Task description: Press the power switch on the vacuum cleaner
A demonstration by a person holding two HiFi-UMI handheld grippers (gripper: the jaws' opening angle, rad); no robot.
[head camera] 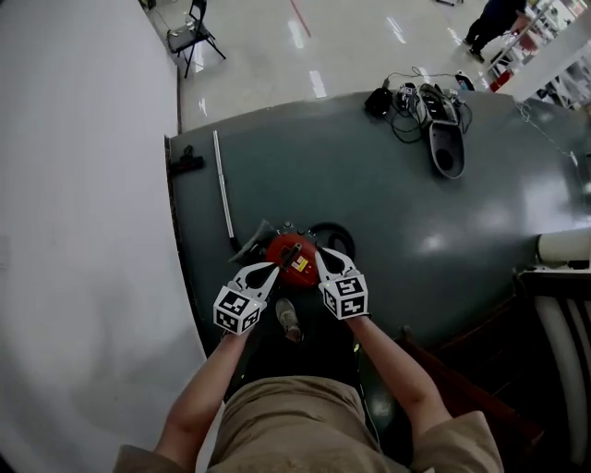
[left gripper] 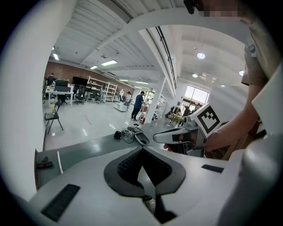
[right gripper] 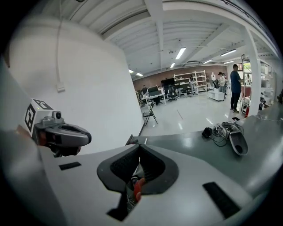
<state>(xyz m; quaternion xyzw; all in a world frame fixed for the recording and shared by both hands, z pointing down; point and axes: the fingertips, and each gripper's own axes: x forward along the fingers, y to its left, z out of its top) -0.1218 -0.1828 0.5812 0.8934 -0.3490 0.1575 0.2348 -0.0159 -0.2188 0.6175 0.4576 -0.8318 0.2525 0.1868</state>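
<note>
The vacuum cleaner (head camera: 291, 257) is a small red canister with a yellow label, sitting on the dark grey floor mat (head camera: 388, 212) just ahead of my feet. A black hose coil (head camera: 336, 235) lies behind it. My left gripper (head camera: 271, 269) is shut, its tip at the canister's left side. My right gripper (head camera: 323, 253) is also shut and points at the canister's right top. Whether either tip touches it I cannot tell. In the right gripper view a bit of the red vacuum cleaner (right gripper: 138, 187) shows below the shut right gripper (right gripper: 139, 146). The left gripper (left gripper: 142, 150) holds nothing.
A white rod (head camera: 223, 185) and a small black tool (head camera: 185, 162) lie at the mat's left edge by the white wall (head camera: 83, 231). A floor nozzle with tangled cables (head camera: 443, 134) lies far right. A folding chair (head camera: 194, 32) and a person (head camera: 489, 23) are beyond.
</note>
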